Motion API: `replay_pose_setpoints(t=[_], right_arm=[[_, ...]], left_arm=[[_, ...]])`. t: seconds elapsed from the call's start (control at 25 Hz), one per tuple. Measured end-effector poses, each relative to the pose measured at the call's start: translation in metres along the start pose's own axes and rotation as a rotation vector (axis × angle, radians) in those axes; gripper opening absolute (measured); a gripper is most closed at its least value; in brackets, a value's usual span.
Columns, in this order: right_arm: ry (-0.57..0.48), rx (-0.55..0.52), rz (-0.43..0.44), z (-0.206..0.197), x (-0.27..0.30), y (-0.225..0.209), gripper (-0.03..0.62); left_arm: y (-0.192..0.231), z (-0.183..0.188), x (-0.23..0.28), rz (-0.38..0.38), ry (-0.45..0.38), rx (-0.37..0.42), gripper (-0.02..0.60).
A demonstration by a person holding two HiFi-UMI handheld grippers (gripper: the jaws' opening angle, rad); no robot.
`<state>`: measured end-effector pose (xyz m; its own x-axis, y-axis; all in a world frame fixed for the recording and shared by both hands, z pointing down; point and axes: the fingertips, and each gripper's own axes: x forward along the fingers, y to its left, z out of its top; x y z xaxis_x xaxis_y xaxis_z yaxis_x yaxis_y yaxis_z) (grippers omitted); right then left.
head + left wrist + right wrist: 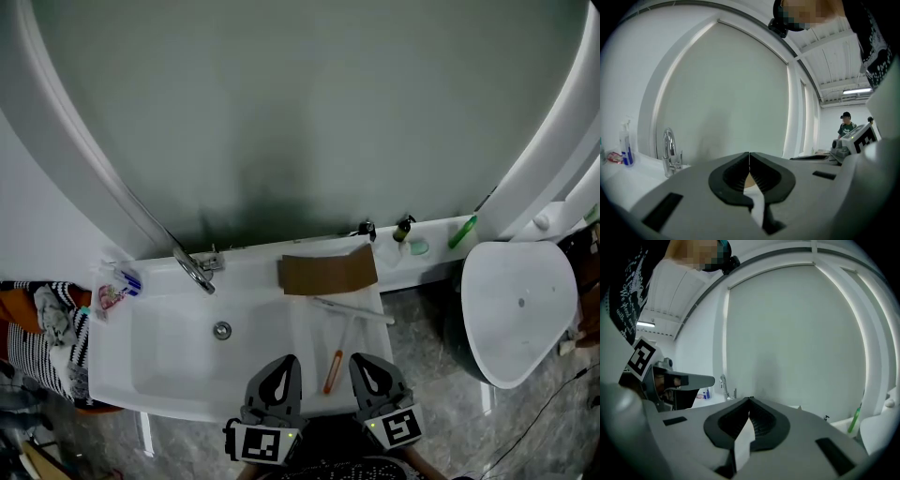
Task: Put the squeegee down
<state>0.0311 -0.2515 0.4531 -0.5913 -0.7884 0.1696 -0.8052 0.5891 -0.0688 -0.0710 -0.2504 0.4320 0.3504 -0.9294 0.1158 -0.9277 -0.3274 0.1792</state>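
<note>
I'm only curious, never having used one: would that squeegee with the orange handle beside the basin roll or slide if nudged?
The squeegee probably won't roll, because its long crossbar lies flat across the handle. It would likely slide easily, since the white sink top looks smooth and glossy. Its thin build suggests it is light.

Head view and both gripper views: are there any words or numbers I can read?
No readable words or numbers anywhere.
Marker cubes: black-and-white square patterns, not letters.
Toiletries left of the tap: print too small to read.
Black shirt: white print, too warped and blurred to read.
</note>
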Motion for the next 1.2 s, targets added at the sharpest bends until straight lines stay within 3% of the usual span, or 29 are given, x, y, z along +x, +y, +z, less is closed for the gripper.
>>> replay_pose_setpoints(t=[0.28, 1.2], right_arm=[[0.019, 0.045, -0.008, -0.009, -0.005, 0.005, 0.02], [0.049, 0.03, 0.0, -0.017, -0.01, 0.01, 0.02]], left_arm=[[-0.007, -0.014, -0.009, -0.025, 0.032, -0.016, 0.006], [-0.013, -0.018, -0.013, -0.044, 0.038, -0.017, 0.006]])
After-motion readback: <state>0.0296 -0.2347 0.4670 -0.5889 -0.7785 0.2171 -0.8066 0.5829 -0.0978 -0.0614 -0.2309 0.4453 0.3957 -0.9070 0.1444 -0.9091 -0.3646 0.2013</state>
